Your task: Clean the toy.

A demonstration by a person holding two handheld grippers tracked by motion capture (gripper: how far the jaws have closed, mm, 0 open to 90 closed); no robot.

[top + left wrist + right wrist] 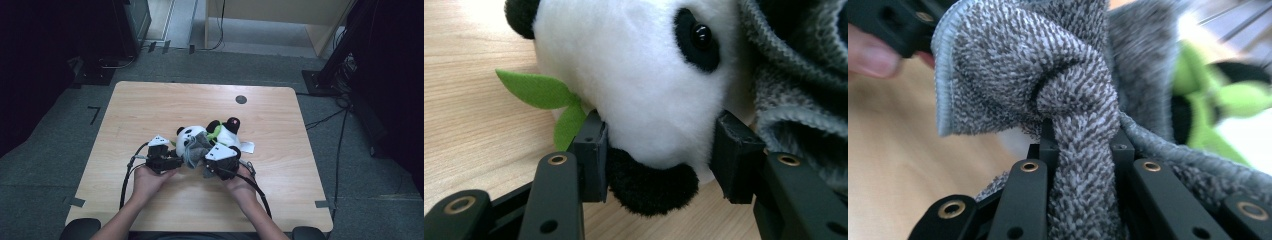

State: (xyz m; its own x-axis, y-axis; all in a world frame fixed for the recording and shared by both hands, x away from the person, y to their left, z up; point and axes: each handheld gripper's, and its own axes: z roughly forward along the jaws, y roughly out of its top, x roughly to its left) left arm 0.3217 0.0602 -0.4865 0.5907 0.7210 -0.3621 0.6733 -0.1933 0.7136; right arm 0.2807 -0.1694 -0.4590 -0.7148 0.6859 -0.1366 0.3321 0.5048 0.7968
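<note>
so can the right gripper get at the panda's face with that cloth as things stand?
Probably yes. The right gripper, jaws shut on the grey cloth, sits right beside the panda. The left gripper clamps the head from the other side; the eye side looks free.

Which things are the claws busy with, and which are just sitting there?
Busy with: plush panda, squeezed by the left claw; grey cloth, pinched by the right claw.
Just sitting there: white tag, dark round spot in the table.

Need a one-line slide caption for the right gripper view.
Right claw shut on a fold of grey towel, with the panda toy's green leaves blurred behind.
</note>
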